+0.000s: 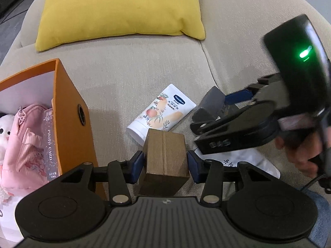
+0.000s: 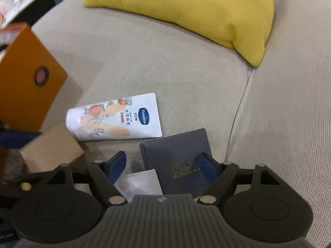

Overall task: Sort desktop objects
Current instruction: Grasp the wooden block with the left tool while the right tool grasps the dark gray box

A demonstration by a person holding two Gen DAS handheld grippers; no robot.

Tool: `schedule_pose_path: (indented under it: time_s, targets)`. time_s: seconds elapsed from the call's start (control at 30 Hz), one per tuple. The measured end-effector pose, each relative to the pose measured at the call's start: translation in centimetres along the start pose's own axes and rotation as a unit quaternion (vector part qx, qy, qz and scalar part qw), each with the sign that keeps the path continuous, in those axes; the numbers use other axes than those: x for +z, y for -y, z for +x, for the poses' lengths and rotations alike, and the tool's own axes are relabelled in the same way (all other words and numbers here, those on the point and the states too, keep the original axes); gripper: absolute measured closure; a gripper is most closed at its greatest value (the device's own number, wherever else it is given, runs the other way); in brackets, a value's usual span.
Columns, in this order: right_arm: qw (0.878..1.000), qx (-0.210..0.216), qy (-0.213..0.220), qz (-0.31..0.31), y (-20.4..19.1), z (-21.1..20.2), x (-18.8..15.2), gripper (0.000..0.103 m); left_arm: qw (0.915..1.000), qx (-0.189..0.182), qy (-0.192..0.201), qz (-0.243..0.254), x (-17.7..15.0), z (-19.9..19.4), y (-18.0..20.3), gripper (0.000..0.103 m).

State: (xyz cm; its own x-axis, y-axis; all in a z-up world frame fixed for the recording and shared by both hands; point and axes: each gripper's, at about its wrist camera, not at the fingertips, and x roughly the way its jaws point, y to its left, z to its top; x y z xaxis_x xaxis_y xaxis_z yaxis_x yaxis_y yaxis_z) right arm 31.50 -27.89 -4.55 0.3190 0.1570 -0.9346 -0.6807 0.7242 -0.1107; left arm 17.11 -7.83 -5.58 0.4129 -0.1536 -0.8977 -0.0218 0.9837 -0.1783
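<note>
My left gripper (image 1: 165, 162) is shut on a small brown cardboard box (image 1: 165, 157), held just right of the orange storage box (image 1: 70, 111). The brown box also shows in the right wrist view (image 2: 51, 146). My right gripper (image 2: 163, 165) is open, its fingers on either side of a dark grey booklet (image 2: 178, 155) with gold lettering that lies on the sofa. The right gripper (image 1: 219, 107) also shows in the left wrist view over the booklet (image 1: 211, 101). A white Vaseline tube (image 1: 163, 109) lies between them, also visible in the right wrist view (image 2: 115, 117).
The orange box (image 2: 29, 68) holds a pink pouch (image 1: 26, 140), a white plush (image 1: 4, 132) and a photo card pack (image 1: 49, 144). A yellow cushion (image 1: 120, 10) lies at the back of the beige sofa (image 1: 128, 70). A white packet (image 1: 244, 161) lies under the booklet's near end.
</note>
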Motion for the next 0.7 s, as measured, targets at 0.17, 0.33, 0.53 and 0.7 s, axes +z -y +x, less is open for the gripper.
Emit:
schedule_pose_path:
  time_s: [0.17, 0.33, 0.53, 0.7]
  targets:
    - [0.996, -0.066, 0.009, -0.052, -1.6, 0.8, -0.5, 0.029, 0.9997, 0.011, -0.013, 0.019, -0.5, 0.0, 0.7, 0.050]
    - [0.998, -0.061, 0.015, -0.030, -0.1, -0.8, -0.2, 0.047, 0.9994, 0.021, -0.016, 0.023, -0.9, 0.0, 1.1, 0.051]
    - [0.999, -0.007, 0.014, 0.043, 3.1, -4.3, -0.1, 0.057, 0.9996, 0.018, -0.012, 0.020, -1.1, -0.5, 1.1, 0.051]
    - [0.987, 0.090, 0.009, 0.130, 6.7, -5.8, 0.2, 0.061, 0.9993, 0.022, -0.022, 0.023, -1.1, -0.2, 1.3, 0.051]
